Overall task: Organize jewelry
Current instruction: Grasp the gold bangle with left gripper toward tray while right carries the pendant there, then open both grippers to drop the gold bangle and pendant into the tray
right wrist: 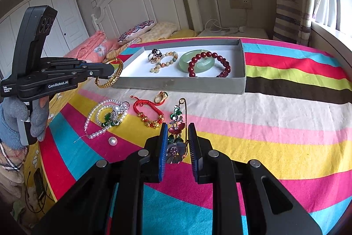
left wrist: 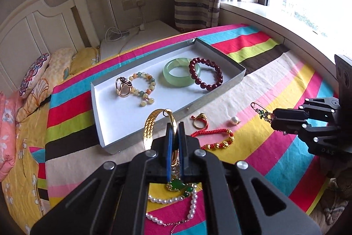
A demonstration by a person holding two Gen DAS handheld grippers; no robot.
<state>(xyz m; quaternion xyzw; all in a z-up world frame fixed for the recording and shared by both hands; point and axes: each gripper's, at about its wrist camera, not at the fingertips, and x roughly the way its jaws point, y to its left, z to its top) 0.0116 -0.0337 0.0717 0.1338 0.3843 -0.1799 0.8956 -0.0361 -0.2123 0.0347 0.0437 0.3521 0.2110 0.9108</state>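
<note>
The gold bangle (left wrist: 151, 127) is pinched on its rim between the pads of the left gripper (left wrist: 175, 131), whose jaws are clamped down to a thin slit on the band. In the right wrist view the bangle hangs clear of the bedspread, just off the tip of that gripper and close beside the near left corner of the grey tray (right wrist: 180, 85).

The step in hand looks like carrying the bangle into the tray. To do it well, the bangle's low edge should clear the tray wall before it goes forward, since the loop hangs below and ahead of the claw and could catch the rim. The bare white floor straight ahead of the claw, at the tray's near end, is the safest spot: further on lie the gold ring (left wrist: 123, 86) touching the pale bead bracelet (left wrist: 143, 88), then the green jade bangle (left wrist: 181, 73) overlapped by the dark red bead bracelet (left wrist: 206, 75). Lower until the band rests on the floor, then let go, so it does not roll.

Beneath and behind the claw lies the pearl necklace (left wrist: 173, 202); to its right the red cord bracelet (left wrist: 216, 139) and small ring (left wrist: 200, 121), then the loose pearl (left wrist: 235, 120).

The right gripper (right wrist: 177, 142) stands partly closed, its jaws astride the flower brooch (right wrist: 176, 136); whether the pads press it I cannot tell.
</note>
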